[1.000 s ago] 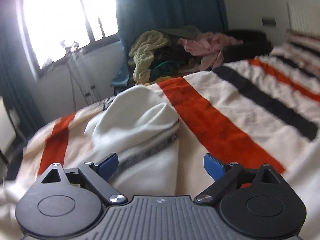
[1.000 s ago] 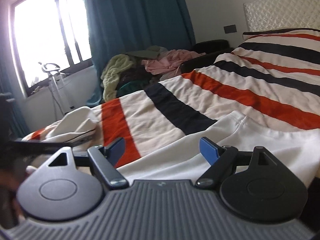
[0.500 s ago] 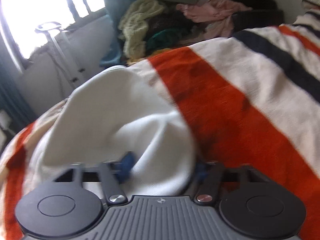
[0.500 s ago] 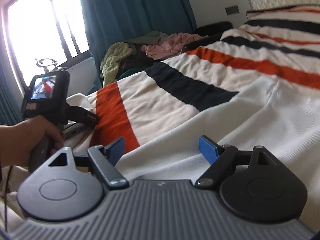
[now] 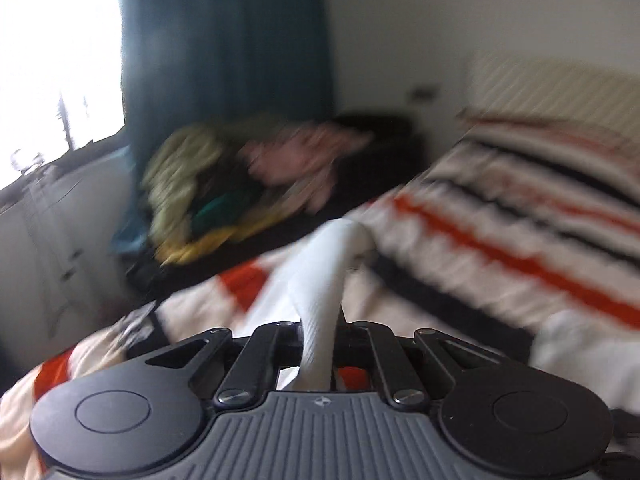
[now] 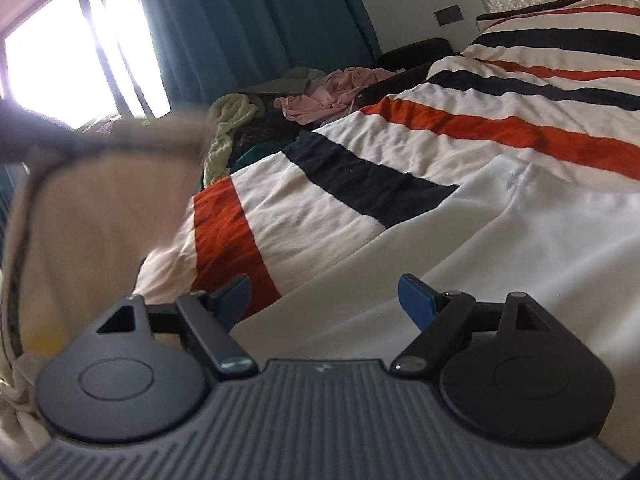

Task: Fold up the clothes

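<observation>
The white garment (image 5: 324, 300) is pinched between the closed fingers of the left gripper (image 5: 320, 334) and rises from them as a narrow band; the fingertips are hidden behind the cloth, and this whole view is blurred. In the right wrist view the garment (image 6: 500, 248) lies spread on the striped blanket (image 6: 400, 136), and its lifted part at the left is a blurred pale shape. The right gripper (image 6: 324, 296) has its blue fingers (image 6: 416, 304) apart, low over the cloth edge, holding nothing. A pile of clothes (image 6: 320, 96) lies beyond the bed, near the blue curtain (image 6: 248, 20).
</observation>
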A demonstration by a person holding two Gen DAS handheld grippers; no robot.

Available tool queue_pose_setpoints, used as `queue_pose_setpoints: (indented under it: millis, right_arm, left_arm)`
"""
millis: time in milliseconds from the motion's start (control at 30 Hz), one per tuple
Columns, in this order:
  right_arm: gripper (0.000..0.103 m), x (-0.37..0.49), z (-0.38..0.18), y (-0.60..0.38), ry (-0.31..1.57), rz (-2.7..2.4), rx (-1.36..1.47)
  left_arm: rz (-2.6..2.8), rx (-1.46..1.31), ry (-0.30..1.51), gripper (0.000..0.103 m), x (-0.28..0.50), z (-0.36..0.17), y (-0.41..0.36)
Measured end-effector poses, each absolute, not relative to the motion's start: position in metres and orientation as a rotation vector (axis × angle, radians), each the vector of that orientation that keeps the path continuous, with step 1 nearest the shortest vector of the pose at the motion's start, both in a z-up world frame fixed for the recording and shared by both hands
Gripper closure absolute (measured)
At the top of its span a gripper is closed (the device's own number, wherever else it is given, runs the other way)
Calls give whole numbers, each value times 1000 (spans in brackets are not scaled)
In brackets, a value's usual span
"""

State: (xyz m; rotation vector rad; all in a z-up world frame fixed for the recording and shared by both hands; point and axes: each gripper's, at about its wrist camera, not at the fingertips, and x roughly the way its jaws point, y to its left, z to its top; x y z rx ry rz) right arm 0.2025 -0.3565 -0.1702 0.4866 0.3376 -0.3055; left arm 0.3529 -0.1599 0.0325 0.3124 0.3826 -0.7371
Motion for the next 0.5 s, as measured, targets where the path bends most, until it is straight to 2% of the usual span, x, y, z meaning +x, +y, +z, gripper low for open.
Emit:
queue_pose_setpoints:
  millis: [100,200,300,500]
  right_arm:
    - [20,184,-154,-352,282,-326,468]
    - [20,176,-146,-347,242,-334,436]
    - [20,178,-147,-344,245,-339,406]
    - [20,199,-168,-350,290,-341,413]
  left_arm:
    - [-780,278,328,96,336,53,-161]
    - [-790,231,302,96,348,49,-174]
    - [-792,260,301,96,374,23,-199]
    - [-665,286,390,96,466,-66,-237]
